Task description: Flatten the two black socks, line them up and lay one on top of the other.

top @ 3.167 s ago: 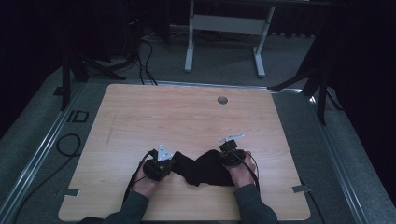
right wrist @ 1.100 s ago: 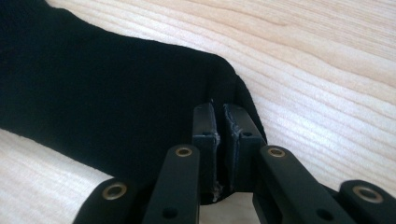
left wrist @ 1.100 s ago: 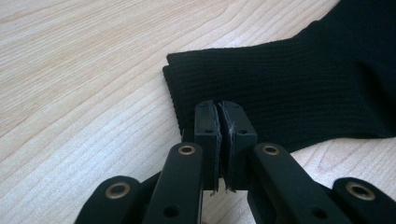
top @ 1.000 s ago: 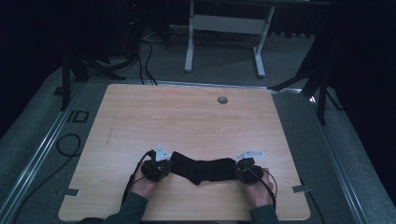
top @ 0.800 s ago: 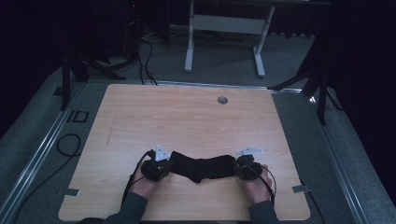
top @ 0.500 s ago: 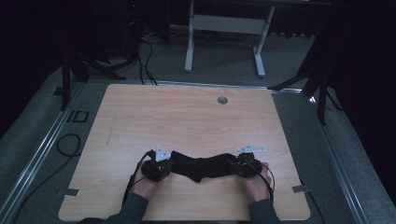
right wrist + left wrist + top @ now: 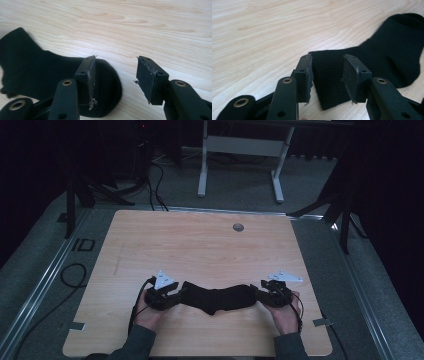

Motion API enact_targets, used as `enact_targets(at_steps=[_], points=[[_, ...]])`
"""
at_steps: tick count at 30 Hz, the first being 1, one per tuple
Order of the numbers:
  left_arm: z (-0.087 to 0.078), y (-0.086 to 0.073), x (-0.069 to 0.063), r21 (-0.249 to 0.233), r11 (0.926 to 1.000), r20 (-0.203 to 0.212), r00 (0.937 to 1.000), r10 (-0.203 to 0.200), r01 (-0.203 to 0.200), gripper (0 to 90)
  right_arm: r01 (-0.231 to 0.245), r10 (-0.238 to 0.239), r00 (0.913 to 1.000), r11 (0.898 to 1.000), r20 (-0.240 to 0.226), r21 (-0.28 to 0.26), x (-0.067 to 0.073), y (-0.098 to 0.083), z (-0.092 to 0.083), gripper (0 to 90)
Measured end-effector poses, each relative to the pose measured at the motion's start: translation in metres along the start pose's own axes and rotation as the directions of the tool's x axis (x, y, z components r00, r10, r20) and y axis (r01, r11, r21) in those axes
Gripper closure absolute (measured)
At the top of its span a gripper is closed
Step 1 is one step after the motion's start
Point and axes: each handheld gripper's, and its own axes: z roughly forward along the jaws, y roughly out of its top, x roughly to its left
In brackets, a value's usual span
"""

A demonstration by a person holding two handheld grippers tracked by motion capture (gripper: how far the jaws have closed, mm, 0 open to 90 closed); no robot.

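Nearest the person, at the desk's six o'clock edge, both sets of tongs are standing spread over a black sock that is lying stretched flat between them. The left tongs have just been opening, and their pads are straddling the ribbed cuff end without pressing it; the cloth is lying loose between them. The right tongs have just been opening too, and the rounded toe end is sitting under the nine o'clock pad while the three o'clock pad is hanging over bare wood.

The risk here, as I judge it, is snagging: both pads are showing frayed edges, and knit fabric could be catching on them as the hands pull away, dragging the sock out of its flat lie. The left tongs are the likelier culprit, since the cuff is sitting right between the pads. A sideways retreat could also be rucking up the toe.

Farther off, toward twelve o'clock, a small round grommet is sitting in the desk, well apart from the work.
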Motion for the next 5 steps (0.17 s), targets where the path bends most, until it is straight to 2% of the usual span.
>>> enact_targets(at_steps=[3, 5], points=[[-0.0005, -0.0004, 0.0062, 0.004, 0.9998, -0.025, 0.9995, -0.017, 0.017, 58.1, -0.009, 0.009, 0.9999, 1.0, 0.013, 0.006, -0.0073, -0.0018, 0.0004, 49.3], [-0.0002, -0.0011, 0.0111, 0.011, 0.9997, -0.057, 0.9981, -0.023, 0.024, 57.8, -0.007, 0.007, 0.9996, 1.0, 0.027, 0.017, -0.0122, -0.0035, 0.0025, 50.0]])
